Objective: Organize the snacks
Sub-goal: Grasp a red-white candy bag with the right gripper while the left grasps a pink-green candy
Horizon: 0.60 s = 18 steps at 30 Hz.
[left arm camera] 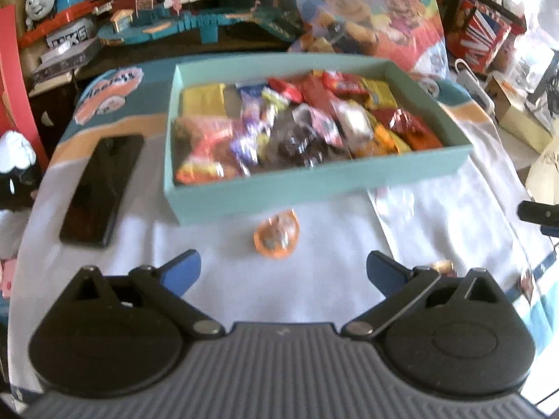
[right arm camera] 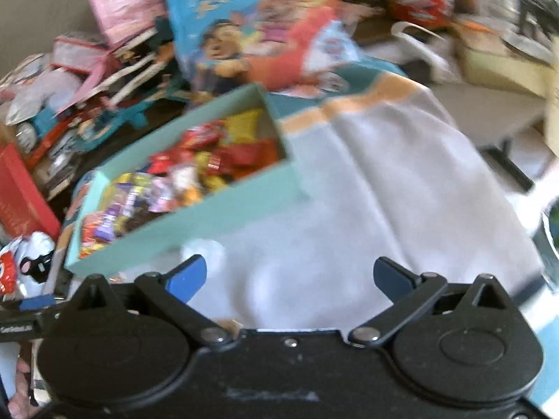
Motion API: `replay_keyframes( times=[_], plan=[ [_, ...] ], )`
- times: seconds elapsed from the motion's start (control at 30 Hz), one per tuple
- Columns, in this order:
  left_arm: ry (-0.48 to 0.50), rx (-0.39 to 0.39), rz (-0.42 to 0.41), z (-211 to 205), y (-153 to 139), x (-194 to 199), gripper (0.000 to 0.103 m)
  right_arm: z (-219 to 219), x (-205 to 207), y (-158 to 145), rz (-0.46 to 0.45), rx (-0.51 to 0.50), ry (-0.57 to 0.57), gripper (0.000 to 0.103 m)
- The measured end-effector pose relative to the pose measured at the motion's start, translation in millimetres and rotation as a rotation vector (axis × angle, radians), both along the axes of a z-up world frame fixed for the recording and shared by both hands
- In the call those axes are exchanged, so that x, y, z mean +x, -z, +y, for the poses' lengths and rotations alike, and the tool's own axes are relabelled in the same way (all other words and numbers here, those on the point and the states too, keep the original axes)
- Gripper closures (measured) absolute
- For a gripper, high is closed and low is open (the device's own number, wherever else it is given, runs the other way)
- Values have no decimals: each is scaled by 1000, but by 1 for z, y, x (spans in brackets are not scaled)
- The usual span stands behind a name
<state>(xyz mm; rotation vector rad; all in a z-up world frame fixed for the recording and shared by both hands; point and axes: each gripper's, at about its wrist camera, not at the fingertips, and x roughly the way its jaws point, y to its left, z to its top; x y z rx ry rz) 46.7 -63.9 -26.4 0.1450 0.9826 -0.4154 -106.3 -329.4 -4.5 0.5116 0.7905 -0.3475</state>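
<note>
A: Left wrist view first. Where do the snacks sit?

B: Most fill the teal box (left arm camera: 314, 188), a heap of wrapped sweets (left arm camera: 300, 129) in red, yellow, purple and orange. The box stands on the worktop (left arm camera: 216, 289), which is covered by a pale cloth with teal and orange bands.

A: Anything outside the box?

B: One orange-wrapped sweet (left arm camera: 276, 235) lies on the cloth just in front of the box's near wall, apart from it. A second small wrapped piece (left arm camera: 443, 267) shows near the right finger, partly hidden.

A: And the left tool (left arm camera: 283, 272)?

B: Its blue-padded fingers stand wide apart with nothing between them. The orange sweet lies just beyond the gap.

A: What else is near the box?

B: A dark phone (left arm camera: 101, 188) lies flat to the left of the box. Behind the box stand a cartoon-printed bag (left arm camera: 367, 17) and a toy train set (left arm camera: 195, 17).

A: The right wrist view?

B: It is blurred. The right tool (right arm camera: 290, 276) also has its fingers spread, holding nothing, over bare cloth to the right of the box (right arm camera: 216, 220), whose near corner sits close to its left finger.
</note>
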Motion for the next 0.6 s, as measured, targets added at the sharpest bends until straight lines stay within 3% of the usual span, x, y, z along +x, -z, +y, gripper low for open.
replay_keyframes(
  times=[0.27, 0.4, 0.47, 0.53, 0.57, 0.6],
  plan=[
    [2, 40, 51, 4, 23, -23, 0, -13, -42, 37, 62, 32, 89, 1],
    [-16, 72, 54, 20, 27, -27, 0, -8, -42, 55, 148, -25, 75, 26],
    [-33, 73, 62, 33, 28, -29, 0, 4, -43, 55, 175, -102, 52, 39],
    [-60, 72, 74, 47, 29, -30, 0, 17, -44, 54, 200, -166, 27, 60],
    [-78, 69, 82, 55, 31, -32, 0, 24, -43, 54, 207, -196, 15, 77],
    [-93, 64, 93, 61, 32, -33, 0, 30, -43, 54, 207, -211, -3, 81]
  ],
)
